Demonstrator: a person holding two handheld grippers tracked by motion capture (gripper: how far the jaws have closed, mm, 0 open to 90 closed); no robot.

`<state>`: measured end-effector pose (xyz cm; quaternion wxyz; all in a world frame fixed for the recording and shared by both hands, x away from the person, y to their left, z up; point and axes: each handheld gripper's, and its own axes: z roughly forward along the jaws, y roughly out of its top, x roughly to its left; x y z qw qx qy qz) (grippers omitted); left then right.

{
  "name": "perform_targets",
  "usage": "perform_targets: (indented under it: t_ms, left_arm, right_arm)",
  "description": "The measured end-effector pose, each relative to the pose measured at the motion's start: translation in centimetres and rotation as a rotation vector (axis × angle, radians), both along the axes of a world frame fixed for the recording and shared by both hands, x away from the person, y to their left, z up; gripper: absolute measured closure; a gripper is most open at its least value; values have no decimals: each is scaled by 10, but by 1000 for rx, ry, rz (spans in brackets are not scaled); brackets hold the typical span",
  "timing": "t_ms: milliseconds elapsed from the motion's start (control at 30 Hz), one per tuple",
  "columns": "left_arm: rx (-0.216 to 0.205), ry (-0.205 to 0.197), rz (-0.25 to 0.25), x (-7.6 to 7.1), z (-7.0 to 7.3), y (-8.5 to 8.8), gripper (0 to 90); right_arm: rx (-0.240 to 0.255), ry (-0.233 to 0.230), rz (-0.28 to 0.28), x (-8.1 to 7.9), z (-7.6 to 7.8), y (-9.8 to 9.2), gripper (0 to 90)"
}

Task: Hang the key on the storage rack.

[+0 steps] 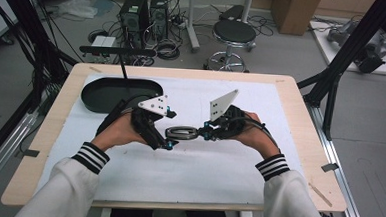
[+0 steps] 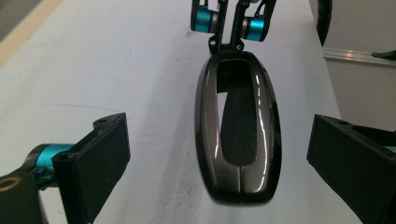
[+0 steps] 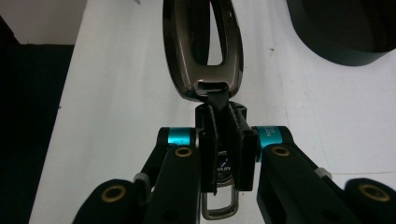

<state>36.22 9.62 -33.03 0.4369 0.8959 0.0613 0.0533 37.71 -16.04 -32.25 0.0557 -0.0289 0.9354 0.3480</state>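
A glossy dark oval ring (image 1: 181, 133) hangs just above the white mat between the two grippers. My right gripper (image 3: 223, 121) is shut on a black leather strap (image 3: 219, 109) looped through one end of the ring (image 3: 187, 56); a metal buckle (image 3: 218, 207) shows below the jaws. My left gripper (image 2: 218, 140) stands open, its pads on either side of the ring's free end (image 2: 240, 184) and apart from it. Seen from above, the left gripper (image 1: 170, 129) faces the right gripper (image 1: 205, 131) across the ring.
A black oval tray (image 1: 89, 100) lies at the back left of the white mat (image 1: 177, 178), close behind the left hand. The wooden table edge (image 1: 307, 144) runs outside the mat. A thin black stand (image 1: 118, 51) rises behind the tray.
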Motion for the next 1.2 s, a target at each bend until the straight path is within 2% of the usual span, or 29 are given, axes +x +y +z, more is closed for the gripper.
perform_targets:
  t_ms: [100,300,400,500,633,700,767,800,967,1000,1167,1200]
  left_arm:
    - [10,12,-2,-1,-2,-4,74]
    - [66,23,-24,-2,-8,-12,103]
    - [72,29,-22,-2,-9,-15,137]
    - [77,39,-28,-2,-9,-15,210]
    - [97,53,-33,-2,-11,-18,227]
    - [102,55,-42,-3,-12,-19,263]
    - [119,67,-54,-3,-13,-20,279]
    - [136,60,-59,-3,-14,-21,303]
    - [136,60,-56,-3,-14,-21,328]
    - [138,68,-62,-2,-13,-20,369]
    - [142,64,-64,-1,-15,-20,405]
    - [147,65,-66,-1,-14,-20,445]
  right_arm:
    - [-16,7,2,-1,-1,2,838]
    - [-24,7,8,-2,-2,5,838]
    - [-30,7,9,-3,-1,7,838]
    - [-35,9,13,-3,-2,8,838]
    - [-47,11,15,-4,-3,11,838]
    - [-52,9,20,-5,-3,13,838]
    - [-53,3,19,-5,-3,14,838]
    - [-55,4,24,-4,-4,14,837]
    - [-65,5,23,-4,-5,16,837]
    - [-71,3,24,-5,-6,17,838]
    - [-74,3,29,-4,-7,18,837]
    - [-78,3,31,-4,-6,19,837]
